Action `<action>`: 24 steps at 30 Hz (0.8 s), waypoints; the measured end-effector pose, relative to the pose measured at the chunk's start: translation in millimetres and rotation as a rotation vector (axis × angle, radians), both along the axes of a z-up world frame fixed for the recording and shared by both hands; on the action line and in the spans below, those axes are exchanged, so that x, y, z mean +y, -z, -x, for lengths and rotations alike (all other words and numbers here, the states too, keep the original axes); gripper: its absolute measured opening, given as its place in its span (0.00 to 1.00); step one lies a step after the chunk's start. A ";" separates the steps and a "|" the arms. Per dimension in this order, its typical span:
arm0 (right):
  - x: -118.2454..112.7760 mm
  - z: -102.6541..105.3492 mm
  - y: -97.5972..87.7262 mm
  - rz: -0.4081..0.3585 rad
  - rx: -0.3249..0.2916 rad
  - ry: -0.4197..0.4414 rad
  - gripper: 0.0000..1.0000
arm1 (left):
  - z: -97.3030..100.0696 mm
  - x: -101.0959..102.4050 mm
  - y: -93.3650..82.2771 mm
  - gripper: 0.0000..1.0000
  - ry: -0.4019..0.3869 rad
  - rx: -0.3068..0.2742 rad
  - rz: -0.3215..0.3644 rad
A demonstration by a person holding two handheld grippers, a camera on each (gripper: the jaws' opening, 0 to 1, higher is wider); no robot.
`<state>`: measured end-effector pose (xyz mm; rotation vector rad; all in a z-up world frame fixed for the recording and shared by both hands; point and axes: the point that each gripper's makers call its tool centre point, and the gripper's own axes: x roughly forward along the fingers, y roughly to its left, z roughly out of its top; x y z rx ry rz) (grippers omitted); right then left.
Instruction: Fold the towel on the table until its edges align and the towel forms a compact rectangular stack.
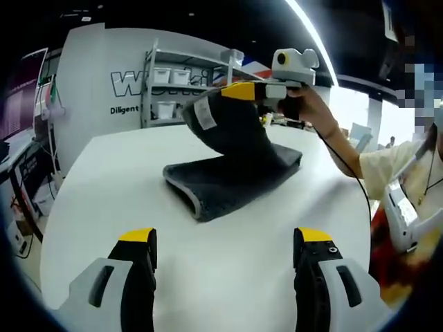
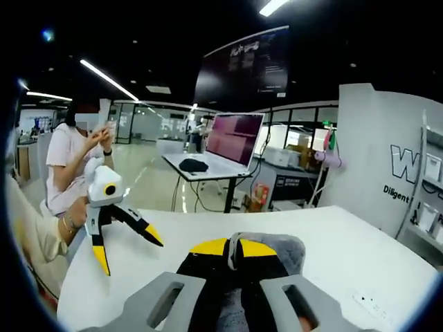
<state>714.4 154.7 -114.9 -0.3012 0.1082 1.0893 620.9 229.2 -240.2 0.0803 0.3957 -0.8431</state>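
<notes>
Towel (image 1: 232,162) half-folded on white table (image 1: 104,207), one edge lifted. Right gripper (image 2: 234,247) pinches that edge tight; left gripper (image 1: 227,242) hovers nearby, jaws wide, holding nothing.

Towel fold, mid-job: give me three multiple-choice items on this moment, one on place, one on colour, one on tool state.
1. Where is the towel?
A. on the white table
B. on the shelf
C. on the floor

2. What colour is it?
A. red
B. dark grey
C. white

3. What is the left tool doing?
A. clamping the towel
B. gripping a laptop
C. open, holding nothing

Answers: 1 A, it lies on the tabletop with one edge lifted by the right tool. 2 B, the fabric is dark grey. 3 C, its yellow-tipped jaws stand apart over bare table.
</notes>
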 end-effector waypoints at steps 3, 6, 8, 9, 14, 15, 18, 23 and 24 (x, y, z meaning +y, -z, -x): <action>15.1 -1.3 18.4 0.045 0.007 -0.012 0.01 | 1.0 0.1 -0.2 0.79 0.000 -0.001 0.000; 28.1 3.2 40.5 0.075 0.056 -0.043 0.01 | 2.0 0.1 -1.9 0.79 0.000 -0.004 0.006; 35.8 6.7 56.0 0.097 0.079 -0.059 0.01 | 2.3 0.6 -3.0 0.79 0.000 -0.006 0.008; 39.2 9.4 65.3 0.117 0.090 -0.071 0.01 | 2.2 1.4 -3.4 0.79 -0.001 -0.007 0.009; 46.1 14.7 88.4 0.150 0.130 -0.086 0.02 | 1.8 4.2 -4.0 0.79 -0.006 -0.008 0.012; 47.1 17.7 95.3 0.172 0.143 -0.098 0.03 | 1.9 4.4 -3.8 0.79 -0.007 -0.008 0.013; 50.1 21.9 104.2 0.196 0.142 -0.112 0.06 | 2.0 4.4 -3.8 0.79 -0.008 -0.008 0.017; 50.6 27.5 109.4 0.224 0.143 -0.126 0.20 | 2.6 3.6 -5.0 0.79 -0.009 -0.009 0.024; 50.5 28.8 109.6 0.229 0.143 -0.127 0.25 | 2.7 3.5 -5.3 0.79 -0.009 -0.009 0.025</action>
